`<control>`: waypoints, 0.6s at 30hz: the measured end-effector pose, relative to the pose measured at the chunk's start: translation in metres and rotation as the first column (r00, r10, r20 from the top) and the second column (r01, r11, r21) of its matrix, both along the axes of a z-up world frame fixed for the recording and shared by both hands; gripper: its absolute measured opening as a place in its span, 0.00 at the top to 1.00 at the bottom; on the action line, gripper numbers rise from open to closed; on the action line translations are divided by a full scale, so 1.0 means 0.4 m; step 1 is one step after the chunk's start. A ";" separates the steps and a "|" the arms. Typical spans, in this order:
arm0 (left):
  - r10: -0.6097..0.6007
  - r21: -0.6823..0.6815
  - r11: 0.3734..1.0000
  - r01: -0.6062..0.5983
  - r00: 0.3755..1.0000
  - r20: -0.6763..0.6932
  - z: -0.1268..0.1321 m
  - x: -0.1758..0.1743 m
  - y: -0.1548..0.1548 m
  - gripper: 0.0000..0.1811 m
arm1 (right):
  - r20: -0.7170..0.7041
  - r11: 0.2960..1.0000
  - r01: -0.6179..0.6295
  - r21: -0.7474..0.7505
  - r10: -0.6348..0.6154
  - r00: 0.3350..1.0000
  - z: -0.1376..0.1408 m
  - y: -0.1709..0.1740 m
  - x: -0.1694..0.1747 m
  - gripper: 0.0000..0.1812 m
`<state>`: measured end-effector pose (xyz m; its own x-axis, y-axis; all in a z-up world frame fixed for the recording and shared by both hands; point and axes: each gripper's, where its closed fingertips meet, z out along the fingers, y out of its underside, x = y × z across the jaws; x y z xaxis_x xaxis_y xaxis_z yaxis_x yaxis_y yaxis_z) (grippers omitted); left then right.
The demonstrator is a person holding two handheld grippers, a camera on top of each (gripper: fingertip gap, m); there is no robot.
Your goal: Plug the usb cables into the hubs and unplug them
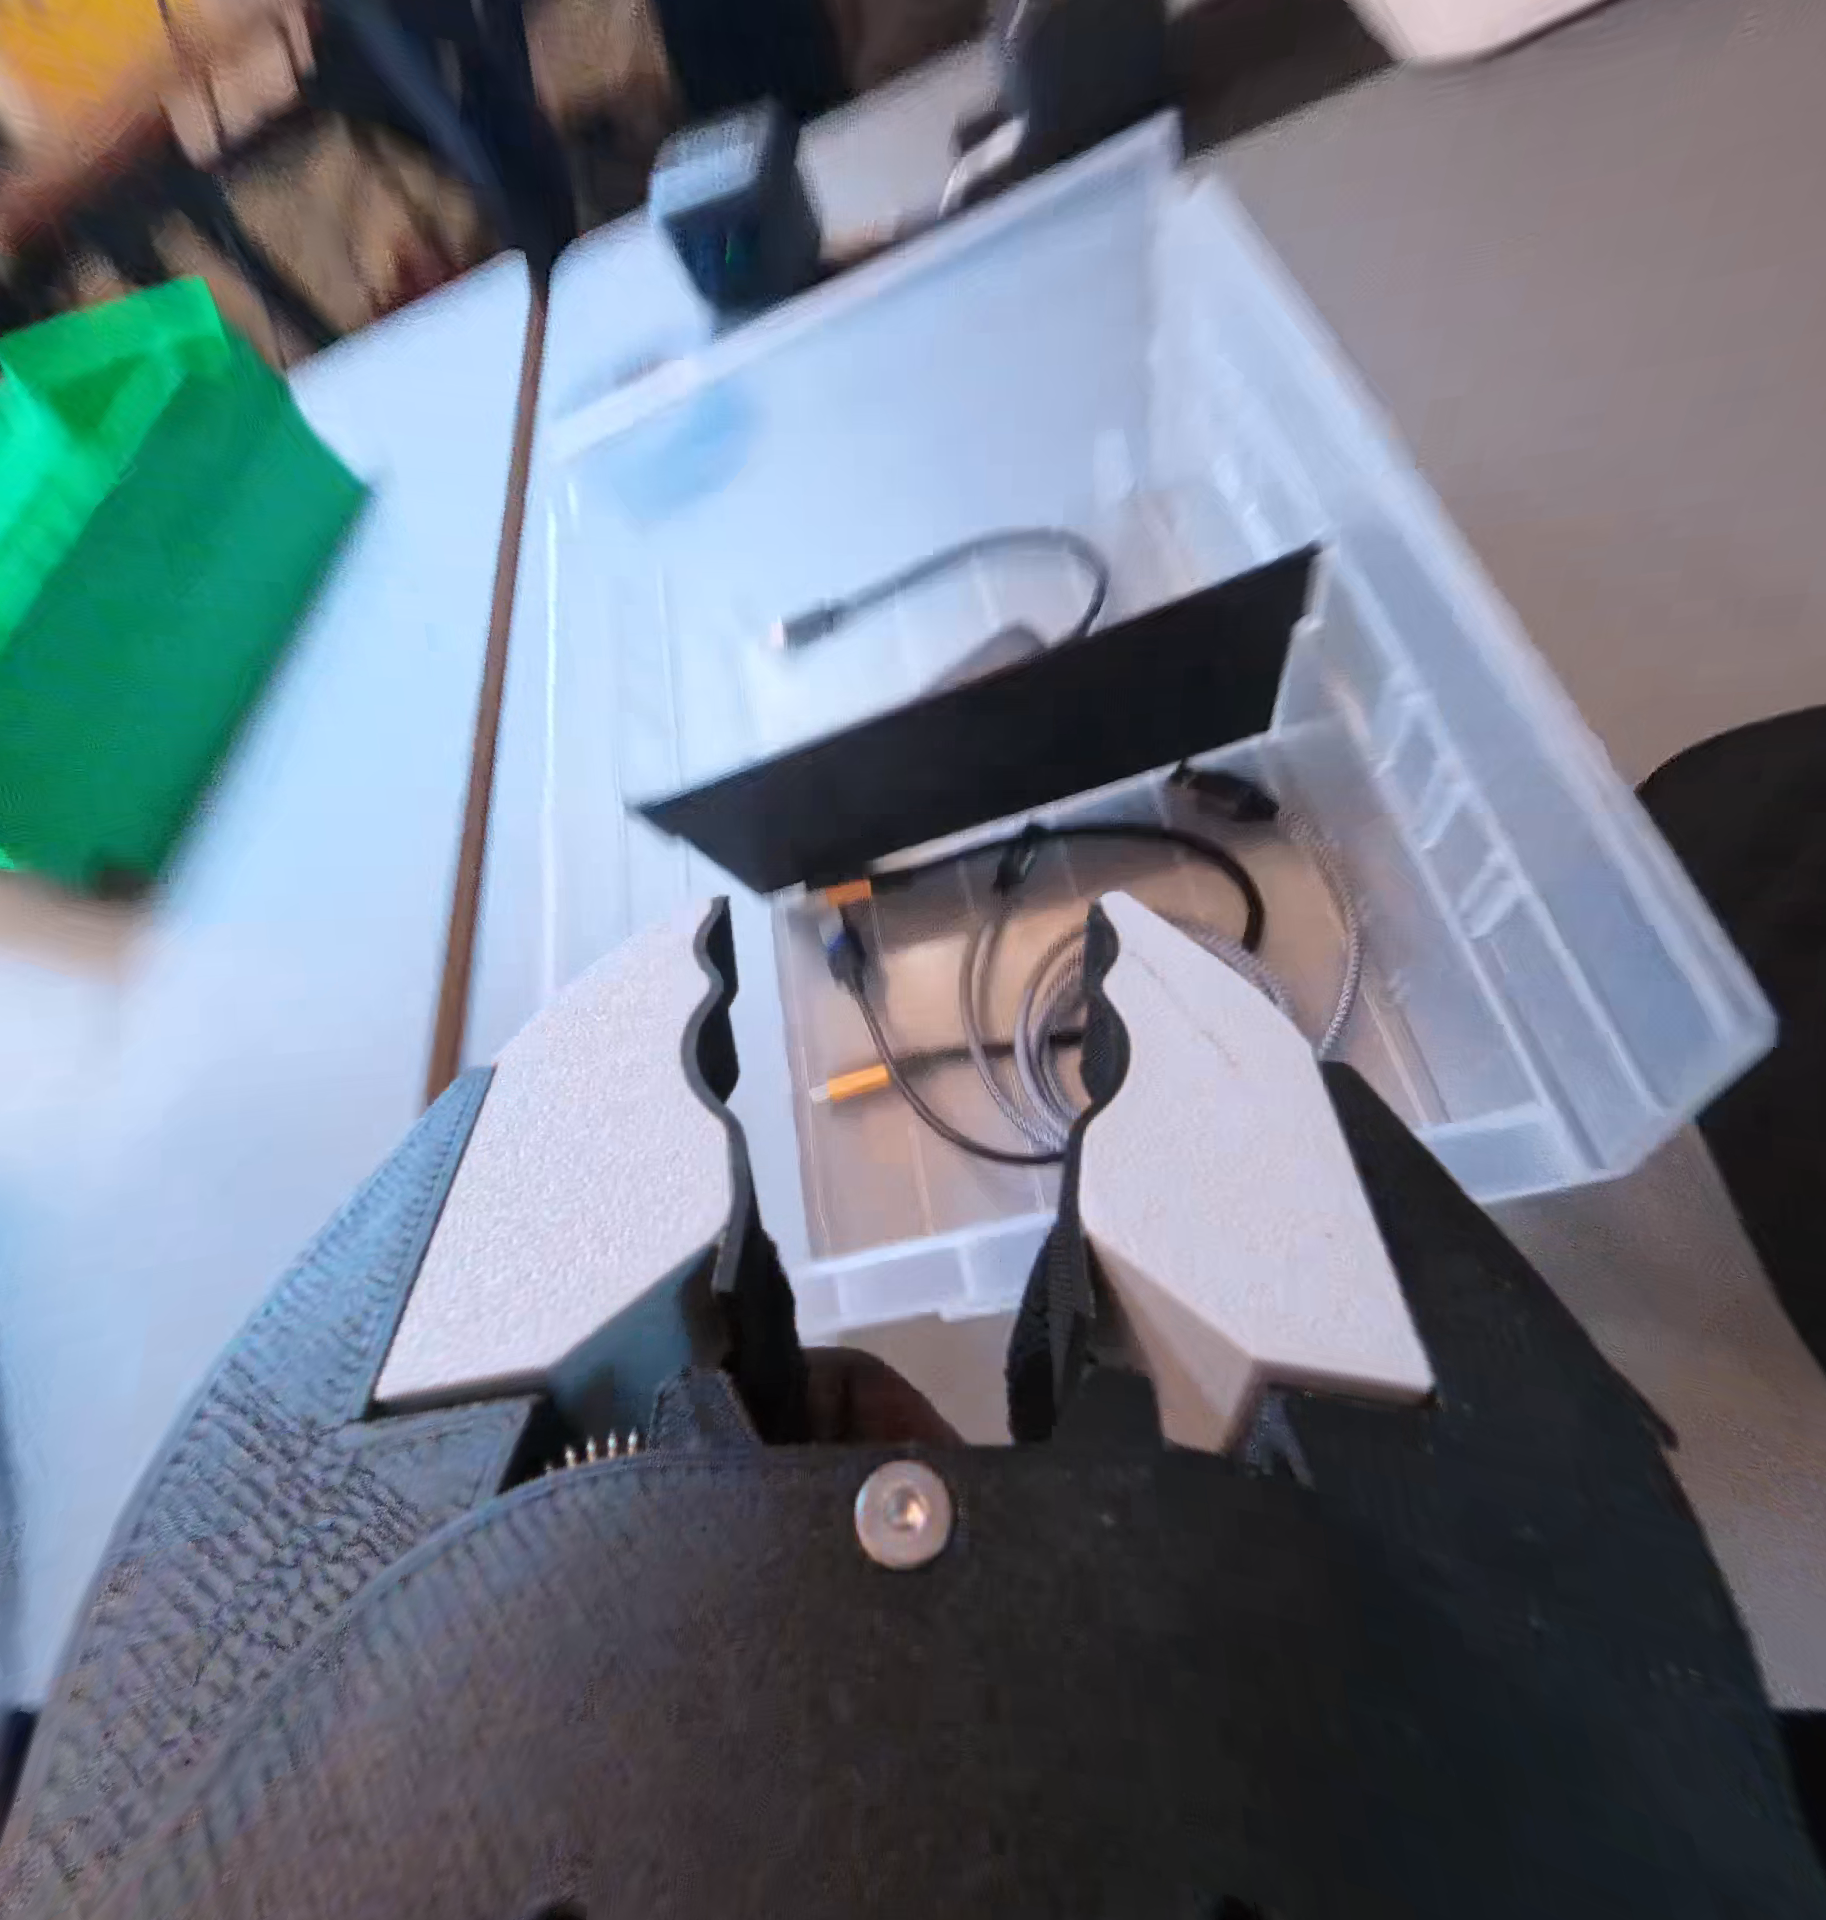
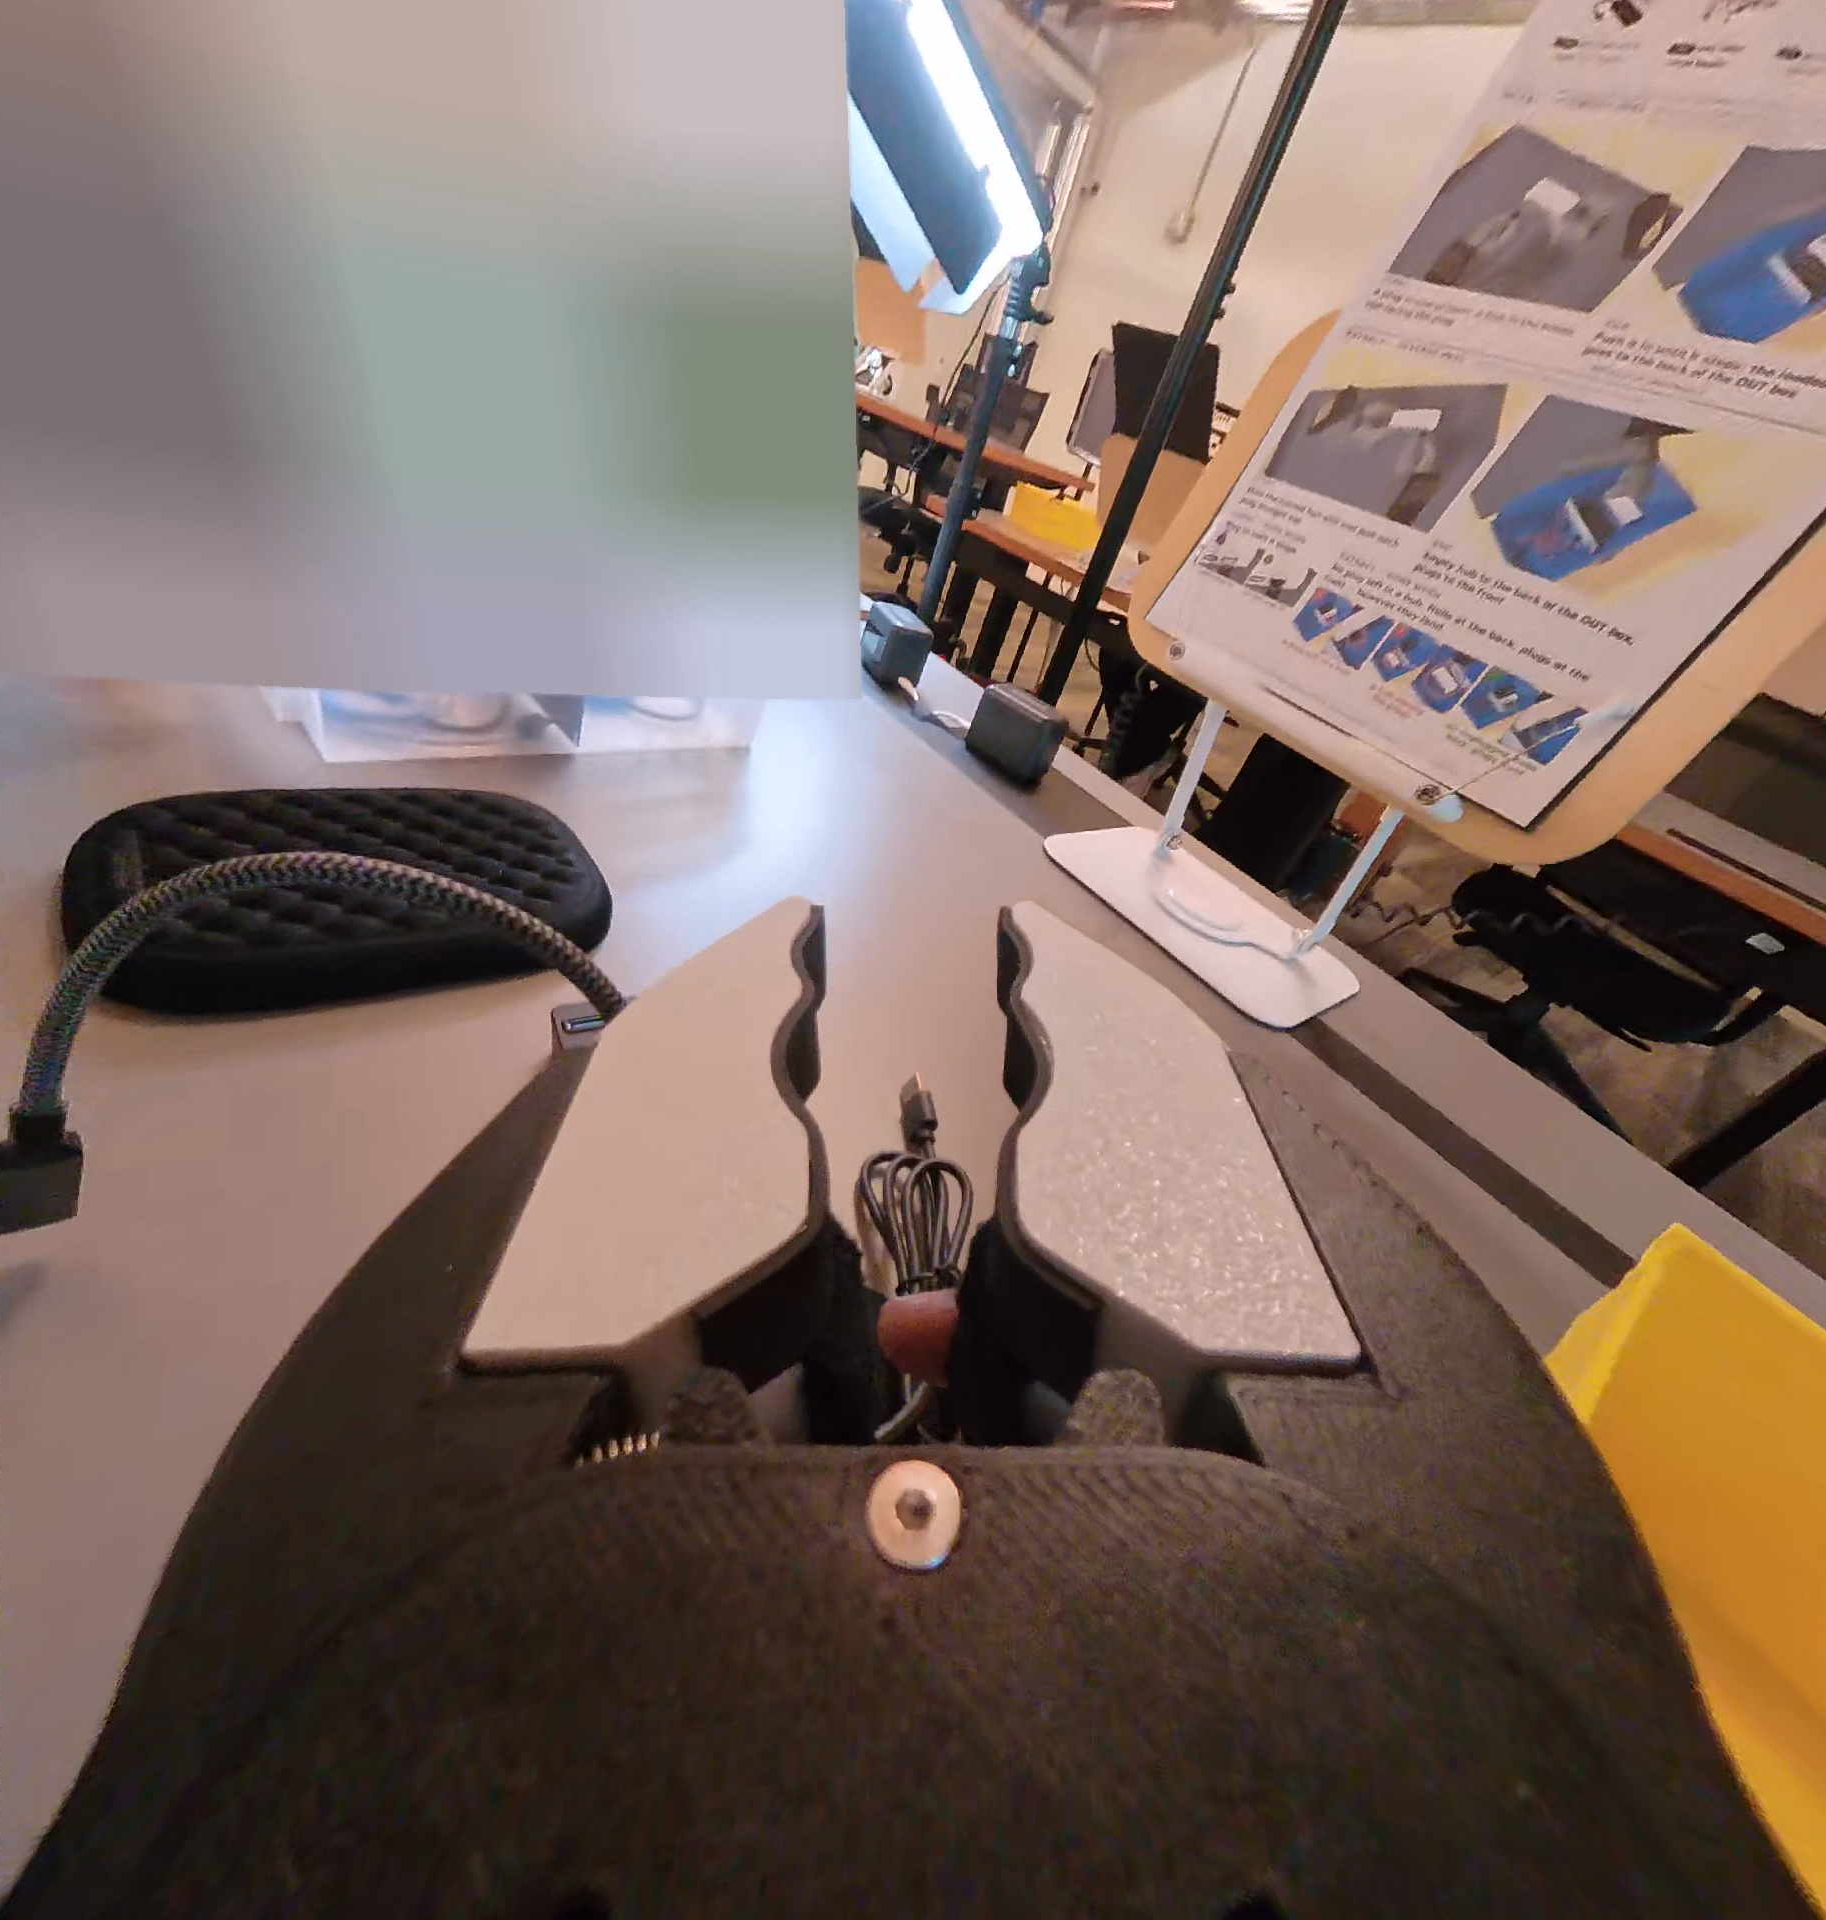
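Note:
In the left wrist view my left gripper [image 1: 909,914] is open and empty. It hovers over the near compartment of a clear plastic bin [image 1: 1574,935] split by a black divider [image 1: 992,727]. That compartment holds several tangled cables [image 1: 1034,997], with orange-tipped plugs [image 1: 852,1086]. The far compartment holds a grey hub [image 1: 982,660] with a short cable. In the right wrist view my right gripper [image 2: 909,914] is open low over the table. A coiled black USB cable [image 2: 914,1195] with a brown tie lies between its fingers. A braided cable [image 2: 265,883] arches at the left, ending in a small dark connector [image 2: 582,1023] at the edge of my left finger.
A green bin [image 1: 130,644] stands left of the clear bin. A black mesh pad [image 2: 337,883] lies on the table behind the braided cable. An instruction board [image 2: 1511,416] on a white stand [image 2: 1200,925] stands at the table's right edge. A yellow bin [image 2: 1740,1507] is at the near right. The grippers' ends are close to 50 cm from one another.

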<state>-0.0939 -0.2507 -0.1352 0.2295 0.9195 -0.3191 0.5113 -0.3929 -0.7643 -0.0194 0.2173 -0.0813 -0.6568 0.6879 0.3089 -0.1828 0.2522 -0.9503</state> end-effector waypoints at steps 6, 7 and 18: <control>0.138 0.054 0.985 -0.163 0.941 0.310 -0.164 0.008 -0.062 0.75 | -0.003 1.000 0.008 -0.001 -0.008 1.000 -0.009 -0.017 -0.006 0.84; 0.150 0.028 0.985 -0.170 0.926 0.346 -0.184 0.010 -0.067 0.77 | -0.002 1.000 0.003 -0.001 -0.003 1.000 -0.009 -0.020 -0.006 0.84; 0.179 -0.067 0.983 -0.169 0.834 0.521 -0.277 -0.006 -0.094 0.94 | -0.002 0.999 0.027 0.045 -0.027 1.000 -0.022 -0.020 -0.014 0.85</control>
